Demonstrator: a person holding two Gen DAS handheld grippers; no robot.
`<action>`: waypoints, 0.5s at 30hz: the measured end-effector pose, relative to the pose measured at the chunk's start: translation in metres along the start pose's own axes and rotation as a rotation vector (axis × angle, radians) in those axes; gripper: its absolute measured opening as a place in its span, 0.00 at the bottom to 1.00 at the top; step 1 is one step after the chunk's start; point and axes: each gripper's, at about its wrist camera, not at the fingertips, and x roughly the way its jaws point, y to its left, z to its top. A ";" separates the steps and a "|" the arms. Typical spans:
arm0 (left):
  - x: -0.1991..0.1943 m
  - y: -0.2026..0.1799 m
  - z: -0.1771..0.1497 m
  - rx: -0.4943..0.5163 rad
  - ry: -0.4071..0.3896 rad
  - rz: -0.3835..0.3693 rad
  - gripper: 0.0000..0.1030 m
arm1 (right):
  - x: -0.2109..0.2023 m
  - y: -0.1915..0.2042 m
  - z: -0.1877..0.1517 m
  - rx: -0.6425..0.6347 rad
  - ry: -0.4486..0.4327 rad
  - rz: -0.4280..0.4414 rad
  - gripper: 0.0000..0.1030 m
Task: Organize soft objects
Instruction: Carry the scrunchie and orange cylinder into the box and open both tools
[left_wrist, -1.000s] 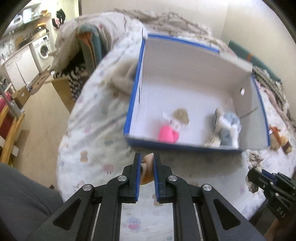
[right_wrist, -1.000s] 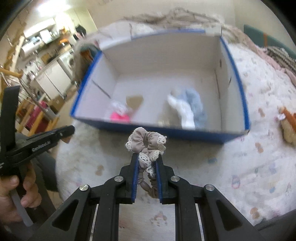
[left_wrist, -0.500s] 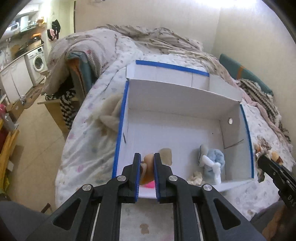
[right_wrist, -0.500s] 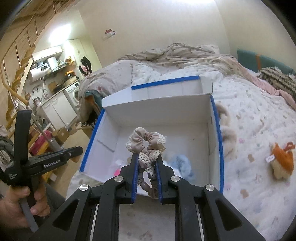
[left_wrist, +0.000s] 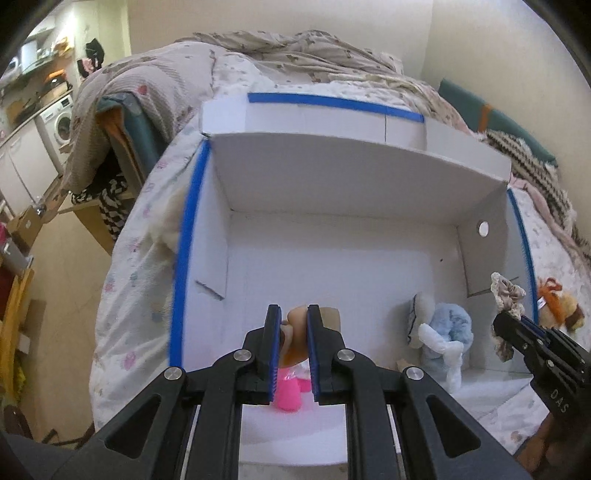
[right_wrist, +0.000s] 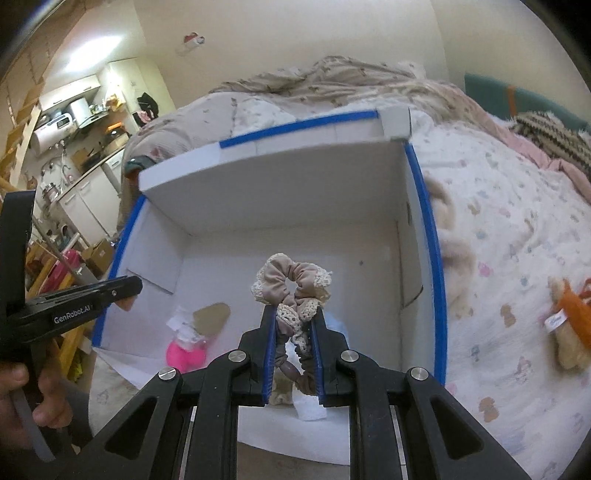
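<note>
white box (left_wrist: 332, 258) w/ blue rim, beige scrunchie (right_wrist: 291, 288)

My right jaws pinch a matt cloth scrunchie (right_wrist: 291, 291) with rough lace trim. Box (left_wrist: 332, 173) is smooth matt white card, blue-taped rims. Blue plush toy (left_wrist: 445, 332) fluffy. Bedspread (right_wrist: 517, 229) soft printed fleece.

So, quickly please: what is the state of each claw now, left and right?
Left claw: closed on a small tan soft toy.
Right claw: closed on a beige lace-trimmed scrunchie.
</note>
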 end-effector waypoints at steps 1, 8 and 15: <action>0.005 -0.003 0.000 0.003 0.006 -0.001 0.12 | 0.003 -0.001 -0.002 0.003 0.008 -0.007 0.18; 0.028 -0.027 0.001 0.031 0.033 -0.005 0.12 | 0.018 -0.003 -0.005 -0.005 0.049 -0.040 0.18; 0.053 -0.041 -0.003 0.058 0.093 -0.011 0.12 | 0.021 -0.014 -0.005 0.080 0.073 0.057 0.18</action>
